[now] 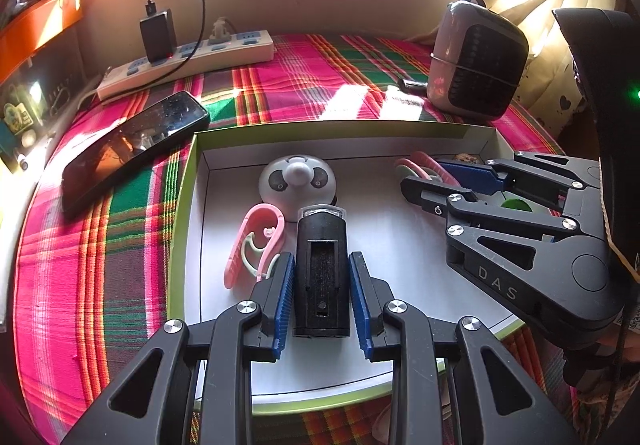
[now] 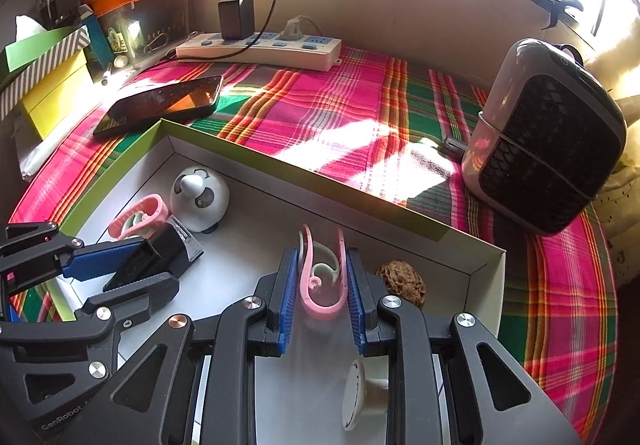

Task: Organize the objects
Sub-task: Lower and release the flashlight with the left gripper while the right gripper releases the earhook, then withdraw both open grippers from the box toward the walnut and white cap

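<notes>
A shallow white box with a green rim (image 1: 182,205) (image 2: 116,169) lies on the plaid cloth. My left gripper (image 1: 321,259) (image 2: 132,265) is shut on a black device with a clear cap (image 1: 322,245) (image 2: 176,245), its blue pads pressing both sides over the box floor. My right gripper (image 2: 322,253) (image 1: 424,175) is shut on a pink and mint clip (image 2: 320,285) held near the box's far right corner. A second pink clip (image 1: 256,241) (image 2: 138,219) lies in the box beside a white panda-faced round item (image 1: 296,181) (image 2: 200,197).
A walnut (image 2: 402,283) sits in the box's right corner and a white perforated disc (image 2: 356,393) lies under my right gripper. On the cloth are a phone (image 1: 132,149), a power strip with charger (image 1: 188,61) and a small heater (image 2: 548,145). Boxes stack at the left (image 2: 52,85).
</notes>
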A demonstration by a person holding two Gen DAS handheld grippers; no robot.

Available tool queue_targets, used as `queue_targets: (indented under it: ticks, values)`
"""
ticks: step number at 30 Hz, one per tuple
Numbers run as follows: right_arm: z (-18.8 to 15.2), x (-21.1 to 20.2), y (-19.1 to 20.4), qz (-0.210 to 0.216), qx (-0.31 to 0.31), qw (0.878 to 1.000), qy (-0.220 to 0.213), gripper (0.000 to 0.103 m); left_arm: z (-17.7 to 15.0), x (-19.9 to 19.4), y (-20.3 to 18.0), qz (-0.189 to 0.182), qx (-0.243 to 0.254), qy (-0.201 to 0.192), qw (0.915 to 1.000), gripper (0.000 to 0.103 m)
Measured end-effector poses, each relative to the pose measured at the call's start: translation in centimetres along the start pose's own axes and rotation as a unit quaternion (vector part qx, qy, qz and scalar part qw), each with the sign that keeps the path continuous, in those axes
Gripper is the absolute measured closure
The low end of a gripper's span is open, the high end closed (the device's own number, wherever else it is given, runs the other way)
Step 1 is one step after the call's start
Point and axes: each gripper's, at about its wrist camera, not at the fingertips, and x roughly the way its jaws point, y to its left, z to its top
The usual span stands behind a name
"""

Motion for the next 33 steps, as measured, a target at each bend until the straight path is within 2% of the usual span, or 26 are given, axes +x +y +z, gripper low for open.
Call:
queue_targets:
  ticks: [12, 13, 15, 17, 25, 28, 31, 33]
  values:
    - [-0.2, 0.0, 0.2, -0.006, 0.0, 1.0, 0.004, 0.078, 0.0, -0.1, 0.1, 0.0, 0.002, -0.001, 1.0, 0.076]
    - [-0.2, -0.1, 0.3, -0.005, 0.0, 1.0, 0.004, 0.078, 0.0, -0.1, 0.1, 0.0, 0.003, -0.001, 1.0, 0.075]
    - [-0.2, -0.2, 0.3, -0.004, 0.0, 1.0, 0.003, 0.069, 0.0, -0.1, 0.0, 0.002, 0.006, 0.0, 1.0, 0.073]
    - [-0.3, -0.3, 0.3, -0.003, 0.003, 1.0, 0.001, 0.065, -0.1, -0.1, -0.1, 0.002, 0.009, 0.0, 1.0, 0.07]
    - [-0.6, -1.7, 0.3, 0.001, 0.012, 1.0, -0.013, 0.063, -0.2, -0.6, -0.4, 0.001, 0.004, -0.001, 1.0, 0.064]
    - [-0.9, -2.6, 0.2, 0.005, 0.02, 1.0, -0.022, 0.061, -0.4, -1.2, -0.3, 0.013, -0.001, -0.011, 0.9998, 0.06]
    - [-1.2, -3.5, 0.1, 0.006, 0.029, 0.999, -0.032, 0.061, -0.6, -1.9, 0.1, 0.001, -0.014, -0.015, 0.9998, 0.06]
    - [-1.5, -4.0, 0.1, 0.009, 0.035, 0.999, -0.036, 0.061, -0.7, -2.3, 0.1, 0.006, -0.015, -0.018, 0.9997, 0.06]
